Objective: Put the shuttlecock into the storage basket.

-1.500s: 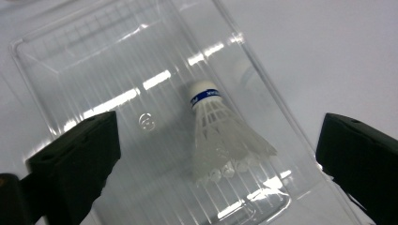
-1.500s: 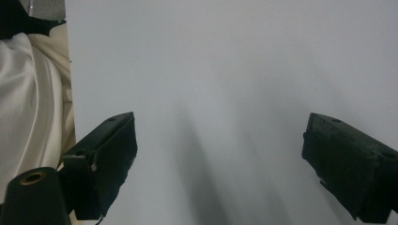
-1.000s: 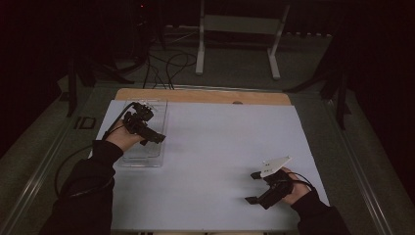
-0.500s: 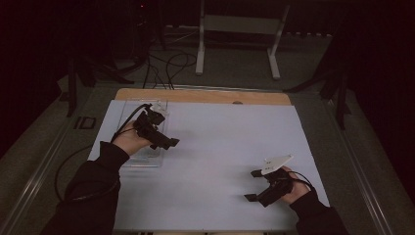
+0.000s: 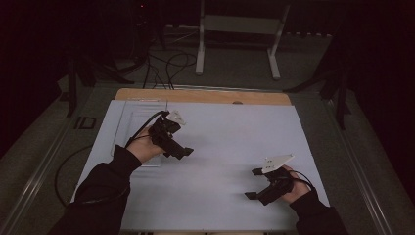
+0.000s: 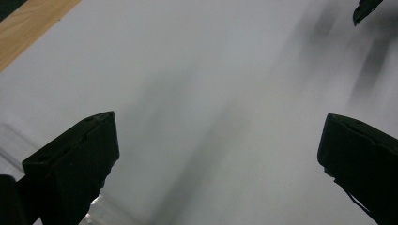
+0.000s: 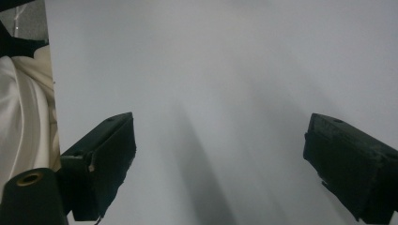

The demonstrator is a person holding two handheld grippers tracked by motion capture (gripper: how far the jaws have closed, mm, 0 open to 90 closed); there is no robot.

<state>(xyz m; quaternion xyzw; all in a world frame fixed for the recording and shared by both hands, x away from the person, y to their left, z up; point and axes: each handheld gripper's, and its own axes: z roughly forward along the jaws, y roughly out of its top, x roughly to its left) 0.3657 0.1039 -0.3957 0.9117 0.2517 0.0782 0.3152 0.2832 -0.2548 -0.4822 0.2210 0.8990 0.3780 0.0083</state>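
My left gripper (image 5: pixel 180 152) hovers over the white sheet (image 5: pixel 220 137), just right of a clear plastic tray (image 5: pixel 129 120) at the table's left. In the left gripper view its jaws (image 6: pixel 220 154) stand wide apart, with bare sheet between them. My right gripper (image 5: pixel 253 184) is low over the sheet near the front right corner. It is open too, and the right gripper view (image 7: pixel 218 159) has nothing between its jaws. A tip of the right gripper (image 6: pixel 366 9) peeks into the top right of the left gripper view.
A wooden strip (image 5: pixel 205 95) runs along the table's far edge. Behind the table stand a white frame (image 5: pixel 240 29) and cables on the floor. Cream fabric (image 7: pixel 23 117) lies past the sheet's edge in the right gripper view. A cable (image 5: pixel 63 171) trails off the left side.
My left gripper has moved right and towards the person, off the clear tray and over the white sheet. The right gripper has barely shifted.
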